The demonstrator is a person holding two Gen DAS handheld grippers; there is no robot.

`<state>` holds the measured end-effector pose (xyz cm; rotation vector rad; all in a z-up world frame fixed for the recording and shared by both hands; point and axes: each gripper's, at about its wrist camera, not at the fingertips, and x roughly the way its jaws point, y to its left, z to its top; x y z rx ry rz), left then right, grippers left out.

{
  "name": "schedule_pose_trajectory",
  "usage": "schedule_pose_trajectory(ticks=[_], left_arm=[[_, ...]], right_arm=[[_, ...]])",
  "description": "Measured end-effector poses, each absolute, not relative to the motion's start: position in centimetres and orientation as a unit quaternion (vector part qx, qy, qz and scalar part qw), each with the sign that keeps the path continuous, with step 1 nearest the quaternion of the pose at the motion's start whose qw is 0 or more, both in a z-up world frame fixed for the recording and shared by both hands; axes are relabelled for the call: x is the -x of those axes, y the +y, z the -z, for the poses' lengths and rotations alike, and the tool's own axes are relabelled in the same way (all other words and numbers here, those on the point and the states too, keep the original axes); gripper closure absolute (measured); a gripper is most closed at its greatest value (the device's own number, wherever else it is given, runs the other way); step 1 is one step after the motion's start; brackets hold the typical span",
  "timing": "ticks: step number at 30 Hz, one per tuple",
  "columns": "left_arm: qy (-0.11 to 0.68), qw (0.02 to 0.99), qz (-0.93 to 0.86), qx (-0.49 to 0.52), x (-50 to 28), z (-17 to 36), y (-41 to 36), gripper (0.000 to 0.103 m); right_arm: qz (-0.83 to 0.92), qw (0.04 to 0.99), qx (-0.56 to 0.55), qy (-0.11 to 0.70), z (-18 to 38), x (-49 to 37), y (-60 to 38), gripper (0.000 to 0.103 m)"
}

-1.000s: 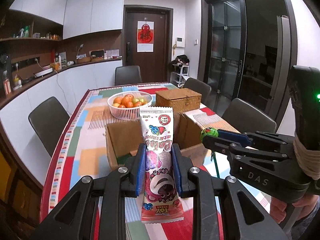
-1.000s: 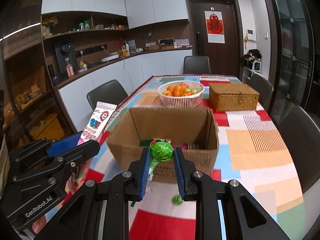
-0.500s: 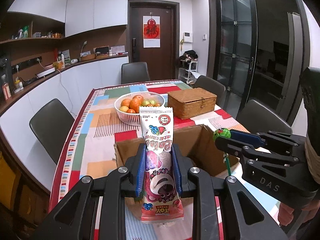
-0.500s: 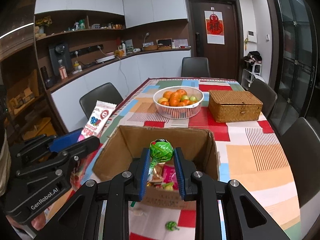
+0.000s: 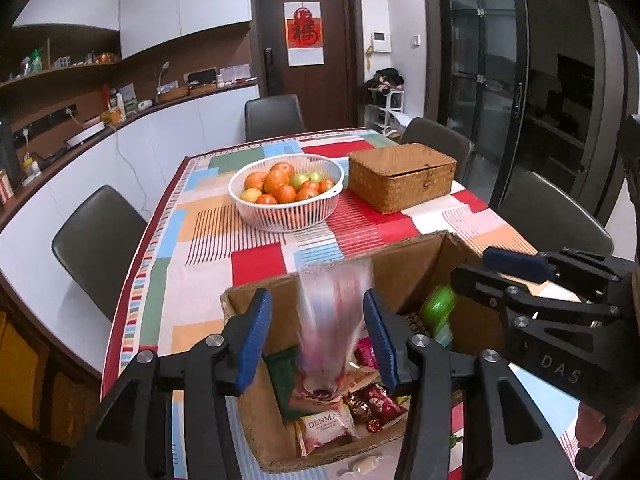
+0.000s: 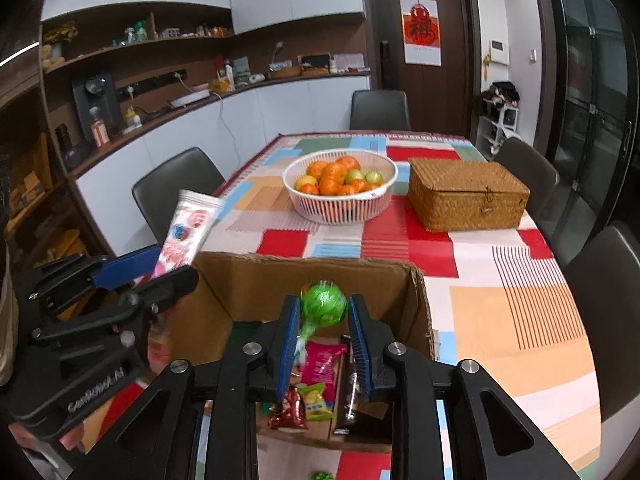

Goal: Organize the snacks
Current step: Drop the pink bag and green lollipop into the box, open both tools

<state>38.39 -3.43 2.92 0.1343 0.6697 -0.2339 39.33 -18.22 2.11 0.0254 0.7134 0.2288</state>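
Note:
An open cardboard box (image 5: pixel 256 300) (image 6: pixel 304 276) holds several wrapped snacks. My left gripper (image 5: pixel 316 332) is open above it. A pink snack packet (image 5: pixel 334 320) is a motion-blurred streak between the spread fingers, dropping into the box; it also shows in the right wrist view (image 6: pixel 188 232). My right gripper (image 6: pixel 324 332) is over the box, its jaws slightly apart beside a green lollipop (image 6: pixel 323 305), which looks blurred and loose. The lollipop also shows in the left wrist view (image 5: pixel 438 312).
A white basket of oranges and apples (image 5: pixel 286 196) and a wicker box (image 5: pixel 402 176) stand beyond the cardboard box on the patchwork tablecloth. Dark chairs ring the table. A small green candy (image 6: pixel 322 475) and a white candy (image 5: pixel 362 465) lie on the cloth in front of the box.
Both grippers moved forward over the box. The left gripper opened and let go of the pink packet, which is falling. The right jaws have parted around the lollipop.

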Motion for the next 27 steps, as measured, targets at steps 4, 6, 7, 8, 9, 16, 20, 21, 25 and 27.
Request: schedule_pose_trajectory(ticks=[4,6,7,8,9,16,20,21,25,27], left_arm=[[0.324,0.937,0.113,-0.064,-36.8,-2.9,-3.2,0.051],[0.316,0.939,0.114,-0.067,-35.5,-3.2,-3.2,0.048],[0.310,0.941,0.115,-0.066,-34.6,-3.4,-3.2,0.047],[0.308,0.942,0.116,-0.065,-34.1,-3.5,-3.2,0.045],[0.306,0.942,0.119,-0.064,-33.6,-3.6,-3.1,0.045],[0.289,0.947,0.129,-0.053,-29.2,-4.6,-2.7,0.043],[0.285,0.948,0.128,-0.051,-27.0,-4.8,-2.6,0.042],[0.286,0.948,0.129,-0.050,-26.7,-4.8,-2.6,0.042],[0.290,0.947,0.128,-0.049,-24.7,-4.3,-2.3,0.040],[0.293,0.947,0.124,-0.049,-23.8,-3.7,-2.1,0.039]], right_arm=[[-0.101,0.933,-0.018,0.345,-1.8,-38.6,-18.5,0.065],[-0.103,0.934,-0.019,0.343,-1.8,-37.9,-18.6,0.065],[-0.104,0.935,-0.019,0.339,-1.9,-37.3,-18.7,0.065],[-0.107,0.936,-0.019,0.335,-2.0,-36.7,-18.6,0.065],[-0.108,0.937,-0.018,0.332,-2.1,-36.2,-18.6,0.064],[-0.120,0.943,-0.030,0.309,-2.7,-31.8,-18.5,0.061],[-0.119,0.944,-0.031,0.305,-2.7,-29.7,-18.5,0.061],[-0.120,0.944,-0.033,0.306,-2.7,-29.1,-18.5,0.061],[-0.122,0.943,-0.029,0.308,-2.6,-27.5,-18.5,0.061],[-0.122,0.942,-0.025,0.312,-2.3,-26.8,-18.3,0.061]])
